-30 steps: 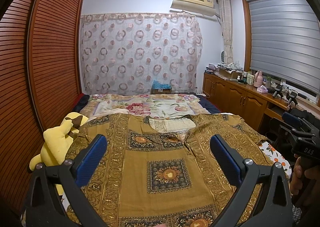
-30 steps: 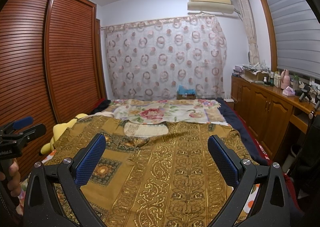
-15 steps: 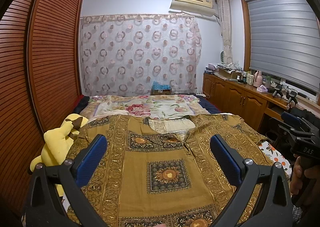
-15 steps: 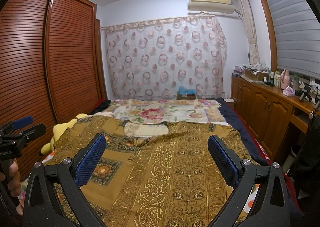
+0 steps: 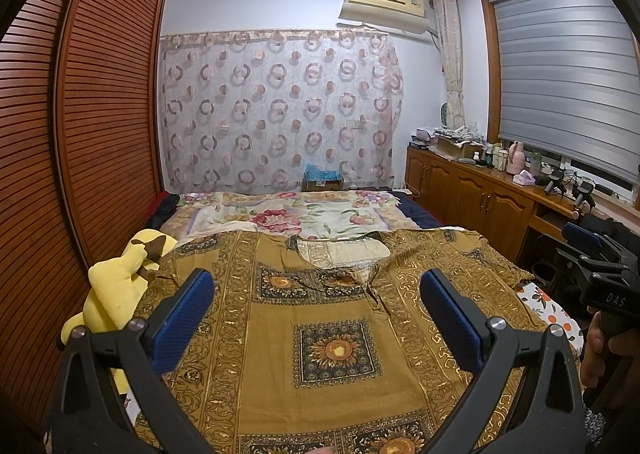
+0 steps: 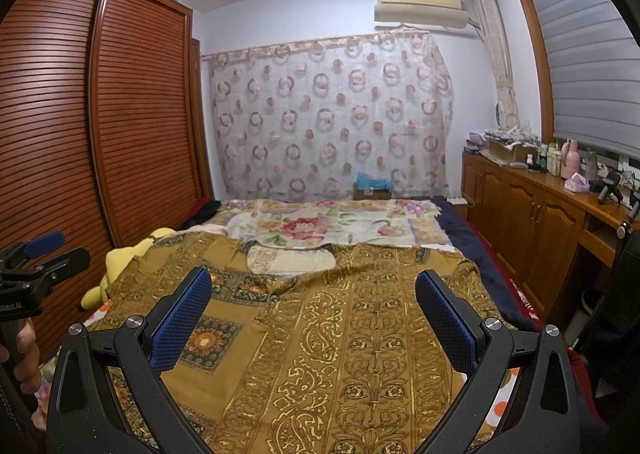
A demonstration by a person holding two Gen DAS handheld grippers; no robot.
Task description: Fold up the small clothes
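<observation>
Bed (image 5: pixel 328 213) held a gold shirt (image 5: pixel 320 334), flat. Left gripper (image 5: pixel 316 314) & right gripper (image 6: pixel 314 310) spread wide, empty. Only left view showed whole yellow toy (image 5: pixel 116 290).

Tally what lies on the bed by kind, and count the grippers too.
Golden patterned garment: 1
Yellow plush toy: 1
Floral bedspread: 1
Grippers: 2, the left gripper and the right gripper, both open
Total: 5
</observation>
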